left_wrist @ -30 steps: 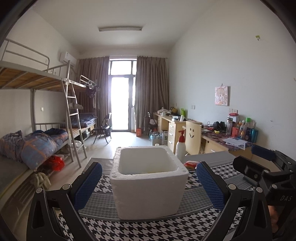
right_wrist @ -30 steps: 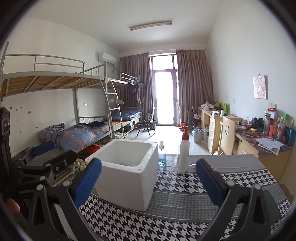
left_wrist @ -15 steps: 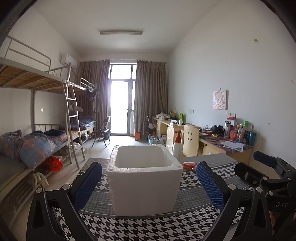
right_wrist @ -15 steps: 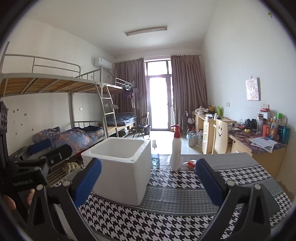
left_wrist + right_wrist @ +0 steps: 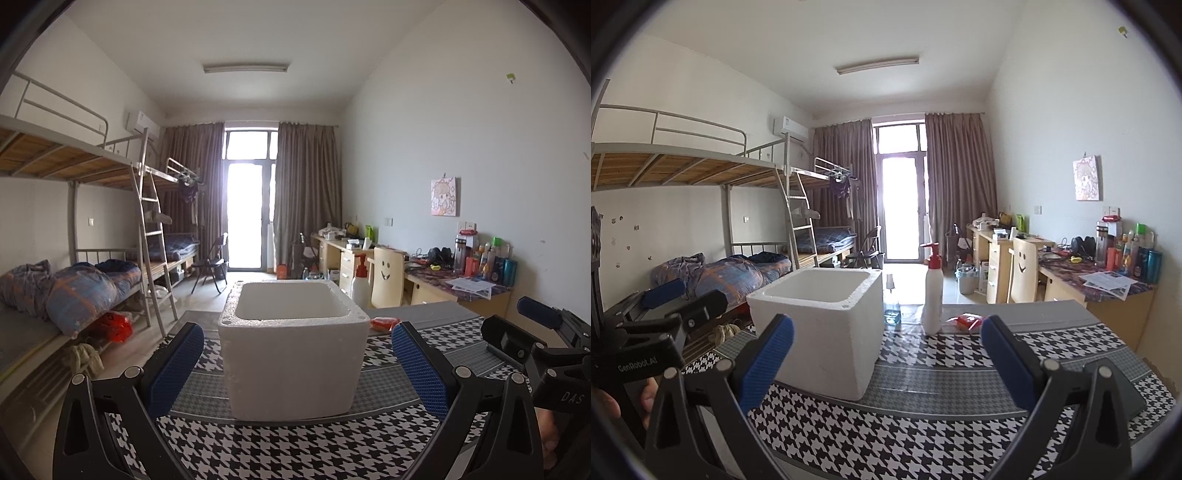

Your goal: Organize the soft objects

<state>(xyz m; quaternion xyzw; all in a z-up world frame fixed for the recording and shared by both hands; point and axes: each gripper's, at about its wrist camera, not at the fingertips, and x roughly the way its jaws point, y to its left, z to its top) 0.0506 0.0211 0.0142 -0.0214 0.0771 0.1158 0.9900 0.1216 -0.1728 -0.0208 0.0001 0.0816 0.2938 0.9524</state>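
Observation:
A white foam box (image 5: 293,347) stands open on the houndstooth table cloth (image 5: 280,450); its inside is hidden. My left gripper (image 5: 295,369) is open and empty, its blue pads either side of the box's near wall. In the right wrist view the box (image 5: 820,328) stands left of centre. My right gripper (image 5: 886,363) is open and empty, to the right of the box. A small red soft packet (image 5: 967,320) lies behind the box beside a white pump bottle (image 5: 933,295); it also shows in the left wrist view (image 5: 384,323).
The right gripper's body (image 5: 546,350) is at the right of the left view; the left one (image 5: 646,343) at the left of the right view. A small glass bottle (image 5: 893,312) stands behind the box. Bunk beds (image 5: 74,288) left, desks (image 5: 461,291) right.
Both grippers have sunk lower, so the box rim sits higher in both views and its inside shows less. Both stay open.

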